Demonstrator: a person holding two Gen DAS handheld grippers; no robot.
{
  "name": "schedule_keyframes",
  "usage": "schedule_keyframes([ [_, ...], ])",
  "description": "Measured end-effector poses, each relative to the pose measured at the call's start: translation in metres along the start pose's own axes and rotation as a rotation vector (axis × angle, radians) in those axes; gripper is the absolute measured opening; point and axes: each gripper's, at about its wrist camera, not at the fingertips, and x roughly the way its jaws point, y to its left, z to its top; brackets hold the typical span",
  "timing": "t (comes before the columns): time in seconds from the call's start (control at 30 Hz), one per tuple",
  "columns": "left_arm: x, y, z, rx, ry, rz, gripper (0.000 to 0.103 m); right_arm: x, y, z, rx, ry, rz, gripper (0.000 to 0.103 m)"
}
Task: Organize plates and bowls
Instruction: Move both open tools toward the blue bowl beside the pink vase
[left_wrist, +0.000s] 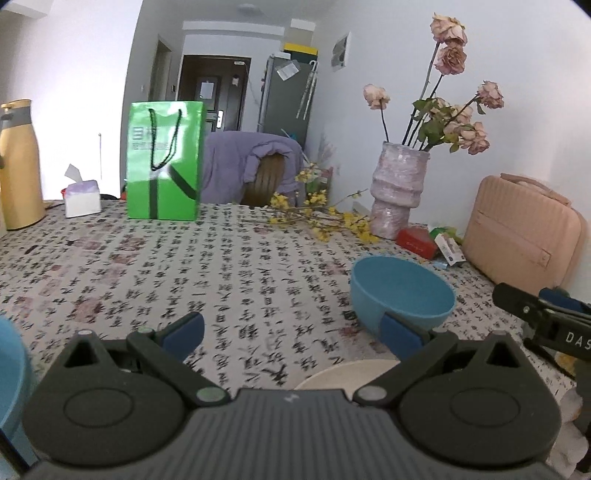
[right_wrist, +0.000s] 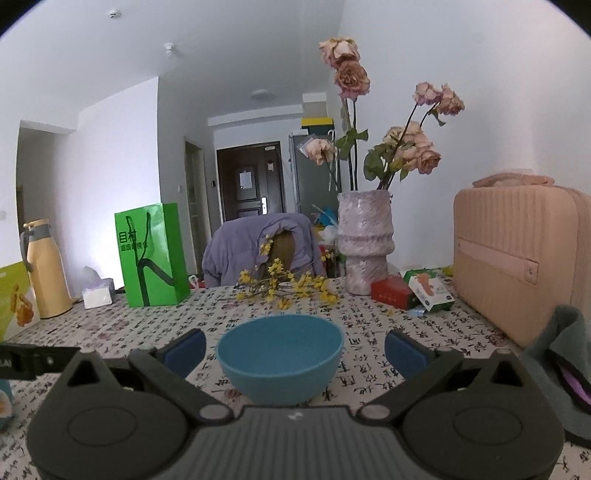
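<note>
Flanking blue bowl (right_wrist: 279, 356), right tongs (right_wrist: 293, 350) released; left tongs (left_wrist: 291, 332) released, bare tablecloth (left_wrist: 147, 277) ahead.

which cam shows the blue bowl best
The right wrist view: the blue bowl sits centred and whole between the open right gripper fingers. The left wrist view shows it off to the right, partly covered by a finger pad.

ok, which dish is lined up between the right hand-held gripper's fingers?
The blue bowl, upright and centred in the open right hand-held gripper. The cream plate sits under the left hand-held gripper instead.
</note>
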Motion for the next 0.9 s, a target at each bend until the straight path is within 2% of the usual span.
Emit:
schedule_keyframes([
  [0.4,0.031,-0.024,0.038,0.014,0.018,-0.028,0.103,0.048,-0.029,0.03,0.077,0.066,0.001,0.103],
  [0.6,0.05,-0.032,0.058,-0.008,0.076,-0.046,0.103,0.07,-0.048,0.046,0.174,0.124,0.029,0.103],
  [0.9,0.072,-0.042,0.08,-0.009,0.124,-0.034,0.103,0.096,-0.06,0.068,0.251,0.134,0.025,0.103],
])
